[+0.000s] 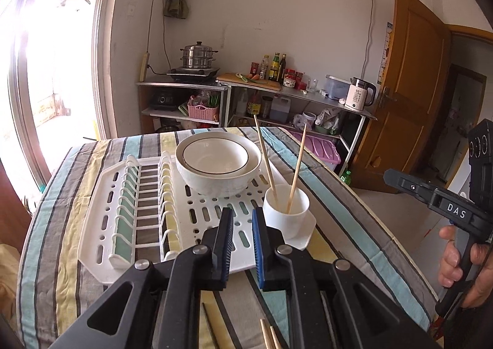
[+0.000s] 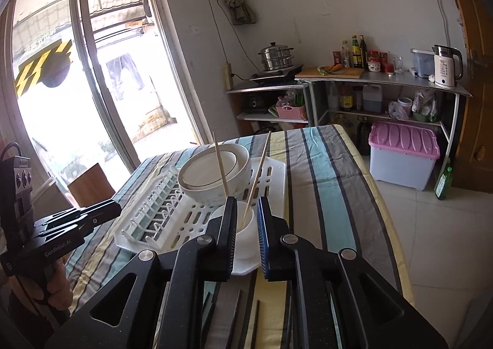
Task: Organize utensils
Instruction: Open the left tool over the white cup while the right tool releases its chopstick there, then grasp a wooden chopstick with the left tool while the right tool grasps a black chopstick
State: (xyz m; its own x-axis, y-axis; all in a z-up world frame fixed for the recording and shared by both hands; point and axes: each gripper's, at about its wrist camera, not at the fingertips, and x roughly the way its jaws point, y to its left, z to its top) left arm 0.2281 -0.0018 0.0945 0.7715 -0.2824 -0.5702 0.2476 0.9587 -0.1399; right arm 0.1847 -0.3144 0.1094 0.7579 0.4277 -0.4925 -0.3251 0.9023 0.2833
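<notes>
1. Your left gripper hangs over the white plastic drying rack. Its ribbed pads stand a narrow gap apart with nothing between them.
2. Your right gripper is in the same state: pads slightly parted and empty. The white cup shows through the gap but sits beyond the tips, not clamped.
3. Task items: two pale wooden chopsticks stand tilted in the smooth white cup, leaning apart from each other. The cup rests on a small white angular saucer at the rack's right edge.
4. The rack is a slotted flat tray with a row of thin upright ribs on its left side. The ribs hold nothing.
5. Two nested white glazed bowls sit on the rack's far part; the inner one carries a dark rim line.
6. The striped cloth, in teal, grey, cream and dark bands, covers the table and looks quilted.
7. Cut off: more pale stick tips poke in at the lower edge of the left view, and dark slim sticks lie under your right gripper. Both grippers hide most of them, so you cannot tell their count.
8. Your right hand on its handle is clipped by the left view's edge.
</notes>
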